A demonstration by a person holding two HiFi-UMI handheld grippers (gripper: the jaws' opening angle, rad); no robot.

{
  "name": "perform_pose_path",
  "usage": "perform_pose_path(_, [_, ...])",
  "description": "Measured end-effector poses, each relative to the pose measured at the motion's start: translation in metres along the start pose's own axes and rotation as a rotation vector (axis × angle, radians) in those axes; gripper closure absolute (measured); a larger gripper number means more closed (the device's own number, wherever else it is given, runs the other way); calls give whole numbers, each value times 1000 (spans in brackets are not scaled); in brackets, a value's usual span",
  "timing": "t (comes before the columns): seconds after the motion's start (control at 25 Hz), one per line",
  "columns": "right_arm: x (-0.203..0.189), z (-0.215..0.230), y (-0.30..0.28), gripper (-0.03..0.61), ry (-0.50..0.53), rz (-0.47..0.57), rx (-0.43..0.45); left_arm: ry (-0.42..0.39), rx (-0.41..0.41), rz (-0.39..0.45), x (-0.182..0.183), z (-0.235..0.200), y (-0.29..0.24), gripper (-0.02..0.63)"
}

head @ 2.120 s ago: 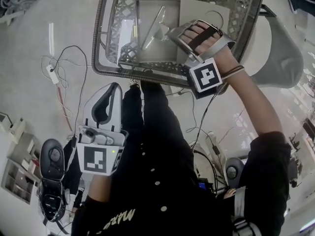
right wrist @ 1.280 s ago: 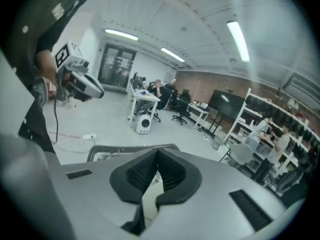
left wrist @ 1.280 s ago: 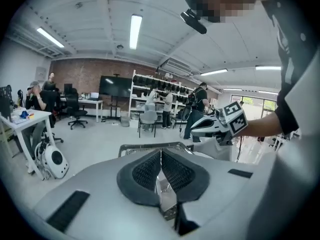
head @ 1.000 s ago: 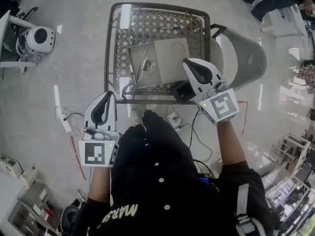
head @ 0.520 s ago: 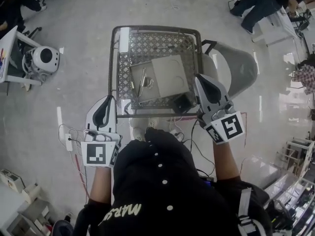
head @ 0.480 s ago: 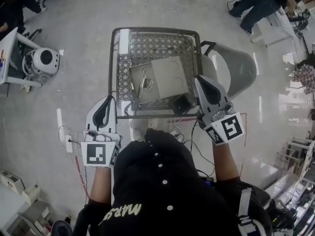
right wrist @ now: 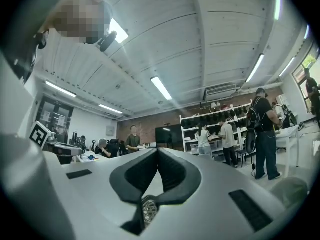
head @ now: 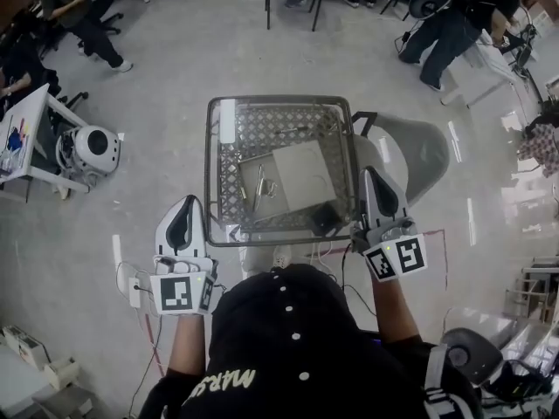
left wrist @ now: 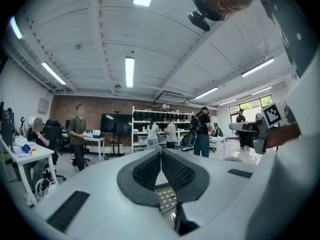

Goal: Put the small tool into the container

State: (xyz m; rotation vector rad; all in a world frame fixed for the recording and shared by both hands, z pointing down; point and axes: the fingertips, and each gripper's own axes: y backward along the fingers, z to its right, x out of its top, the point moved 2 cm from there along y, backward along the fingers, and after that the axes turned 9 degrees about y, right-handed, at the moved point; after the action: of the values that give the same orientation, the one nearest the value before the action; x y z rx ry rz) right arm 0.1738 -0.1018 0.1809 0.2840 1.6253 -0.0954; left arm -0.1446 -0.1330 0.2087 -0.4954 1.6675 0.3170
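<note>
Retracted from its earlier position over the container, the right hand-held gripper (head: pixel 370 173) now sits outside the wire basket (head: pixel 279 100), just beside the basket's lower-right corner. The left hand-held gripper (head: pixel 184 202) holds the same place as before, at the lower left of the frame, beside the basket's lower-left corner and apart from it.

Right hand-held gripper (right wrist: pixel 157 152): in the right gripper view the dark pads meet at the tips, and nothing is between them. Left hand-held gripper (left wrist: pixel 161 153): in the left gripper view the textured pads are likewise pressed together at the tips, with nothing between them. Both gripper views look up at the room and ceiling lights.

The grey container (head: pixel 301 171) lies flat inside the basket, at frame centre. The small tool (head: pixel 260 182) rests in the left part of the container, with its long axis running roughly top to bottom of the frame. Neither hand-held gripper touches it. A black object (head: pixel 325 220) sits in the lower-right corner of the basket, below the container. The basket stands on the floor (head: pixel 157 103).
</note>
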Motion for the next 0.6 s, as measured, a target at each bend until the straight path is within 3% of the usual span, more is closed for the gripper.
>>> perform_pose_path(0.2, [-11, 8, 11, 565, 31, -41, -40, -27, 26, 19, 6, -8, 4, 583])
perform_pose_path(0.6, [-7, 10, 20, 565, 14, -17, -87, -49, 43, 41, 10, -9, 11, 583])
